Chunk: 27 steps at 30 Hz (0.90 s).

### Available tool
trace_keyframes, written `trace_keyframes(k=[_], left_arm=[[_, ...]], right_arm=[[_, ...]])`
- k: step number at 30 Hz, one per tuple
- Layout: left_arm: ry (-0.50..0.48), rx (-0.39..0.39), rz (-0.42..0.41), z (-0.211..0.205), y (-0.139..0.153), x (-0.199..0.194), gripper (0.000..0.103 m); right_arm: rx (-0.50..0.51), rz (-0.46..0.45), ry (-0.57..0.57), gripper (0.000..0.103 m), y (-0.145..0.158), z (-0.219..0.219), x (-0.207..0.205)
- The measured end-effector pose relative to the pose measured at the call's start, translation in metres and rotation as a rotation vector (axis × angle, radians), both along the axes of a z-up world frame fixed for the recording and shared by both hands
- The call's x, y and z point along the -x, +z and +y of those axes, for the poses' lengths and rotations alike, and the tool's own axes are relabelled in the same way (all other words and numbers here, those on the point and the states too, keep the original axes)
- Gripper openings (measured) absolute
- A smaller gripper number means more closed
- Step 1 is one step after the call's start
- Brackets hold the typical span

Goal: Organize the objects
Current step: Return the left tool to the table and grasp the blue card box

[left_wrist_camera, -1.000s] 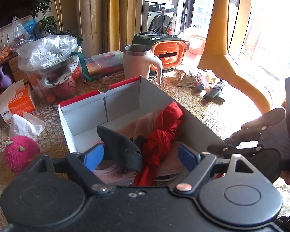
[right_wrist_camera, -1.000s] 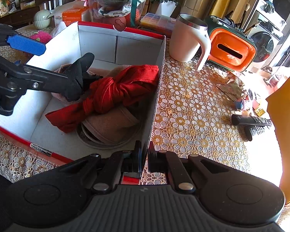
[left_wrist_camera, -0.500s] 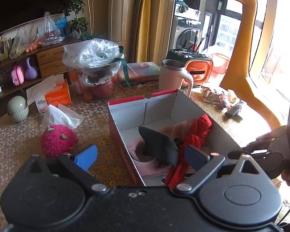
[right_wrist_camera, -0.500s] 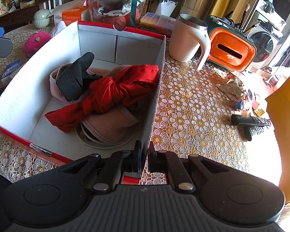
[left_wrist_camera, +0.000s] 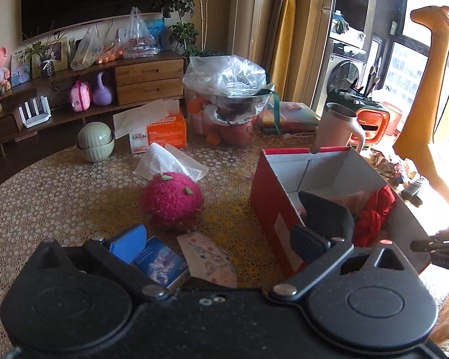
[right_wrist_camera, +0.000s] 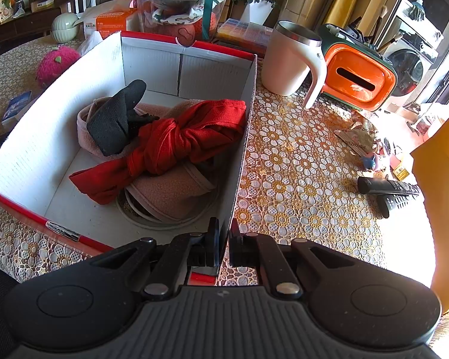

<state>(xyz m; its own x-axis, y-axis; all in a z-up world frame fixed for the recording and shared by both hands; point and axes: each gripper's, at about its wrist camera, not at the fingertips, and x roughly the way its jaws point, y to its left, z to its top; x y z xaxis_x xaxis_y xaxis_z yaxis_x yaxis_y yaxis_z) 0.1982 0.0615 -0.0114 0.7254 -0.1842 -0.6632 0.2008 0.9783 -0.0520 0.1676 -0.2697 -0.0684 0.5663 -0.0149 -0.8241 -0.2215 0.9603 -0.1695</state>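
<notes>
My left jaws (left_wrist_camera: 215, 239) have just been opening and stand wide with nothing between them, above the blue packet (left_wrist_camera: 160, 264) and patterned pouch (left_wrist_camera: 208, 258) at lower centre. My right jaws (right_wrist_camera: 223, 239) are clamped on the box (right_wrist_camera: 242, 155) wall at lower centre. Both point downward; best lower squarely over the packet before closing.

Open red shoebox (right_wrist_camera: 245, 95), white inside, upright on the patterned tablecloth, holding a black sock (right_wrist_camera: 116, 125) atop pink fleece (right_wrist_camera: 170, 188) and a knotted red cloth (right_wrist_camera: 182, 137); fuzzy pink ball (left_wrist_camera: 172, 199) just beside it.
</notes>
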Motion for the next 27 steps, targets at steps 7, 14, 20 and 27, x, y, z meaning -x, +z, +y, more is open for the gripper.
trace_keyframes(k=[7,14,20,27], left_arm=[[0.124,-0.022,0.050,0.023,-0.031,-0.013,0.102],[0.225,-0.014,0.126,0.033,-0.062,-0.041,0.102],[0.286,-0.050,0.158,0.031,-0.084,-0.062,0.102],[0.367,-0.025,0.209,0.034,-0.102,-0.080,0.102]], right_arm=[[0.003,0.000,-0.002,0.006,0.000,0.000,0.002],[0.004,0.000,-0.001,0.007,0.000,0.000,0.002],[0.007,0.000,0.001,0.007,0.000,0.000,0.003],[0.009,0.002,0.006,0.007,0.001,0.000,0.003]])
